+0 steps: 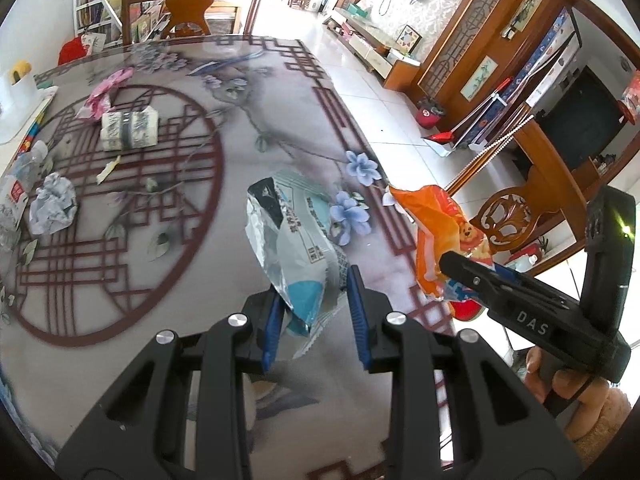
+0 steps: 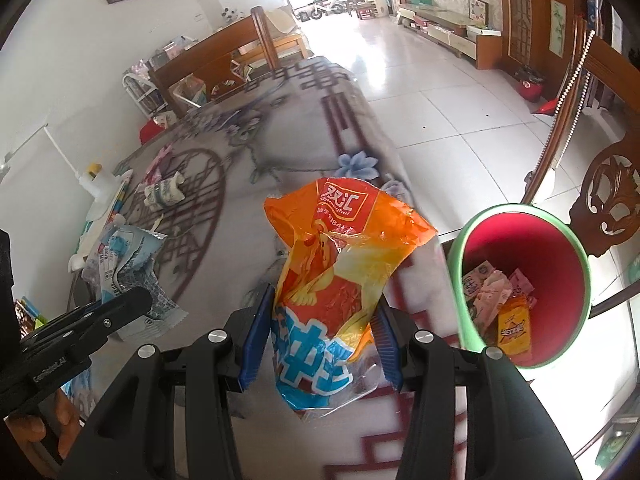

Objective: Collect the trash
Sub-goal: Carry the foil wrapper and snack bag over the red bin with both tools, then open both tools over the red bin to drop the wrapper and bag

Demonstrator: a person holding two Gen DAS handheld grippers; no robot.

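The right tongs (image 2: 324,336) sit nearest the lens, their blue pads pressed against both sides of an orange snack bag (image 2: 340,276), which stands up crumpled between them above the edge of the worktop (image 2: 280,168). Just to the right of these tongs and below them, the red bin (image 2: 560,248) with a green rim stands on the floor, beside a carved wooden chair (image 2: 612,200). Several wrappers already lie in its bottom, so part of the collecting looks done.

The left tongs (image 1: 316,312) hold a silver and blue foil bag (image 1: 296,240) by its lower end. The left pad touches the foil; the right pad seems to stand a little off it, so how firm that grip is cannot be told for sure. The bag rises ahead of the tongs, over the worktop.

Further ahead and to the left of the left tongs, more rubbish is left on the patterned cloth: a crumpled white paper ball (image 1: 54,204), a clear plastic wrapper (image 1: 20,184) at the far left edge, a small yellowish scrap (image 1: 108,168), a rolled printed packet (image 1: 128,126), and beyond it a pink wrapper (image 1: 104,92).

My judgement: the task is somewhere in the middle. Two bags are in hand and not yet dropped, the orange one being close to the bin, and about five pieces wait on the worktop.
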